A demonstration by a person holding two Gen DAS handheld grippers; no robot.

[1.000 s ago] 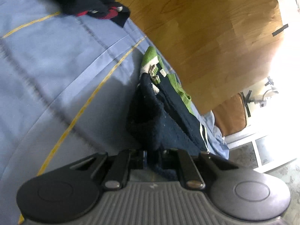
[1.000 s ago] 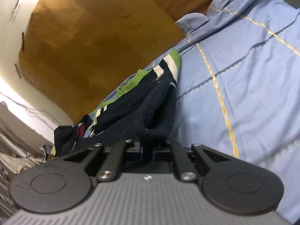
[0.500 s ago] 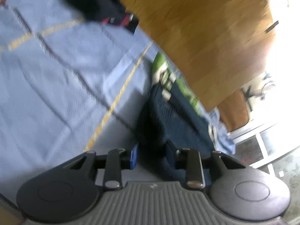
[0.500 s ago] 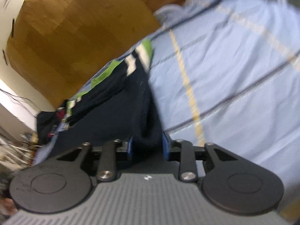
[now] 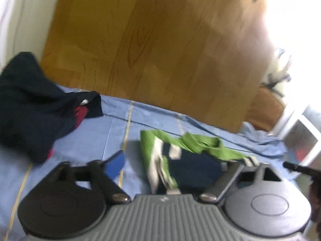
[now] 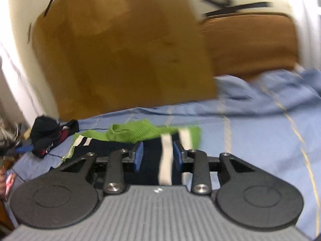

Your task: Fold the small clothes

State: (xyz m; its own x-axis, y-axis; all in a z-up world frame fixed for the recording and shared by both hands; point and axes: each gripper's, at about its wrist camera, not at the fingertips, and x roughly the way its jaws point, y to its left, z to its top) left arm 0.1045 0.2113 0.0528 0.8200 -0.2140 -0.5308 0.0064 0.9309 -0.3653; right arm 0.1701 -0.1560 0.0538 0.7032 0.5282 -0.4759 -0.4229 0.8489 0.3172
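Observation:
A small navy sweater with a green collar and white stripes (image 5: pixel 190 160) lies flat on the blue bed sheet (image 5: pixel 90 140). My left gripper (image 5: pixel 176 168) hangs just over its near edge. Its jaws are opening wide, with the sweater below and between them, and the blue pad (image 5: pixel 114 164) touches no cloth. In the right wrist view the same sweater (image 6: pixel 120 138) lies ahead. My right gripper (image 6: pixel 158 154) stands partly open over the striped sleeve end. Its blue pads (image 6: pixel 138 156) sit either side of the white stripe without pressing on it.
A dark navy and red pile of clothes (image 5: pixel 30 110) (image 6: pixel 50 136) lies on the sheet to the left. A wooden headboard (image 5: pixel 150 50) rises behind the bed, with a brown cushion (image 6: pixel 246 46) to its right. Bare sheet (image 6: pixel 260 140) stretches to the right.
Both grippers were shut on the navy sweater and have let it go. Both have drawn back, risen and rolled level. The sweater now lies spread on the sheet.

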